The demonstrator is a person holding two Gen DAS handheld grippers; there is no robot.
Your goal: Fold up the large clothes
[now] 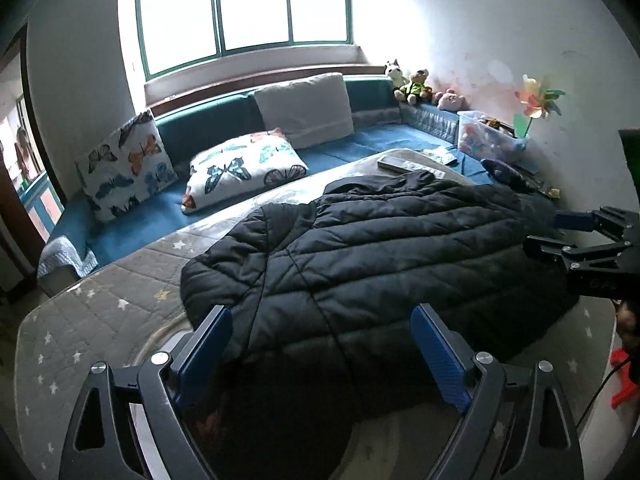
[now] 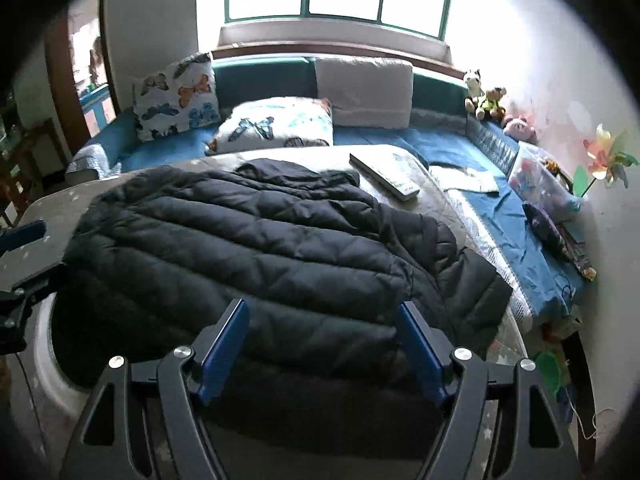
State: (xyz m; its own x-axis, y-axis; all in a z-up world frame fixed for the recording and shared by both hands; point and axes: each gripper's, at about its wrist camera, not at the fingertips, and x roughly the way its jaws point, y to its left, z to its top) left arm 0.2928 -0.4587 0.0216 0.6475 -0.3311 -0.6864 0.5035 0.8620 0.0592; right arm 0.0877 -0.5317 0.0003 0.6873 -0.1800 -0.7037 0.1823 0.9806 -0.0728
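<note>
A large black quilted puffer jacket (image 1: pixel 380 256) lies spread on a grey star-patterned mat (image 1: pixel 100 320) on the bed; it also shows in the right wrist view (image 2: pixel 260 248). My left gripper (image 1: pixel 322 316) is open and empty, hovering over the jacket's near edge. My right gripper (image 2: pixel 322 312) is open and empty, above the jacket's near hem. The right gripper also shows at the right edge of the left wrist view (image 1: pixel 560 232). The left gripper shows at the left edge of the right wrist view (image 2: pixel 24 256).
Butterfly pillows (image 1: pixel 240 168) and a grey cushion (image 1: pixel 304 108) sit on the blue bed behind. A white flat box (image 2: pixel 384 176) lies on the mat beyond the jacket. Plush toys (image 1: pixel 412 84), a toy bin (image 1: pixel 488 136) and a pinwheel (image 1: pixel 536 100) line the right wall.
</note>
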